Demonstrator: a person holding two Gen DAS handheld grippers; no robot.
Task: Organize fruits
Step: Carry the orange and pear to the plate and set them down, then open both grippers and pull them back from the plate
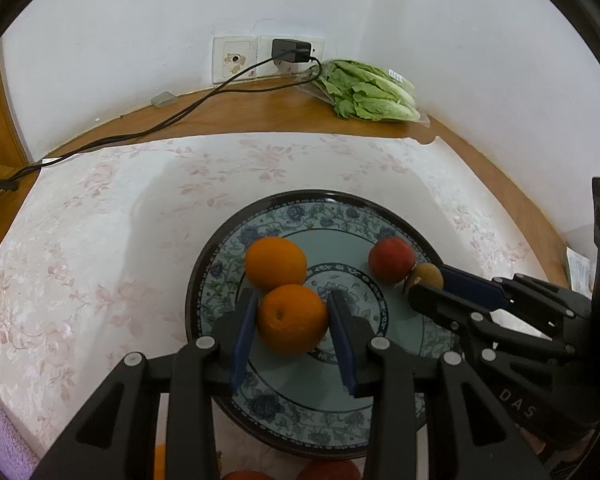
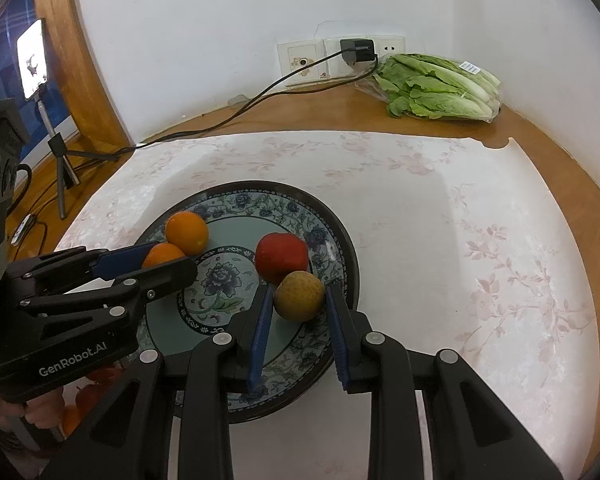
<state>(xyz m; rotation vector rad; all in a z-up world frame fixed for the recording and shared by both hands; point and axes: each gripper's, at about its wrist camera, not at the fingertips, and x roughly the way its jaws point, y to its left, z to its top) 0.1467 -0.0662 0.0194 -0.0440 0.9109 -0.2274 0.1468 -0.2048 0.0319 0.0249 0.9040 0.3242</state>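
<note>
A patterned blue plate (image 1: 300, 216) (image 2: 260, 200) sits on a floral mat. My left gripper (image 1: 292, 296) (image 2: 172, 258) is shut on the near orange (image 1: 292, 320) (image 2: 162, 255), which touches a second orange (image 1: 276, 262) (image 2: 187, 232) just behind it. On the plate's right side, my right gripper (image 2: 300, 291) (image 1: 426, 282) is shut on a brownish-yellow pear (image 2: 299, 296) (image 1: 425, 274). A red apple (image 2: 282, 258) (image 1: 391, 259) rests against the pear's far side. Both held fruits are low over the plate; I cannot tell whether they touch it.
A bag of lettuce (image 1: 370, 92) (image 2: 440, 88) lies at the back wall by a socket with a black charger (image 1: 290, 50) and its cable. More red and orange fruit (image 2: 88, 396) shows below the plate. A phone on a tripod (image 2: 34, 60) stands left.
</note>
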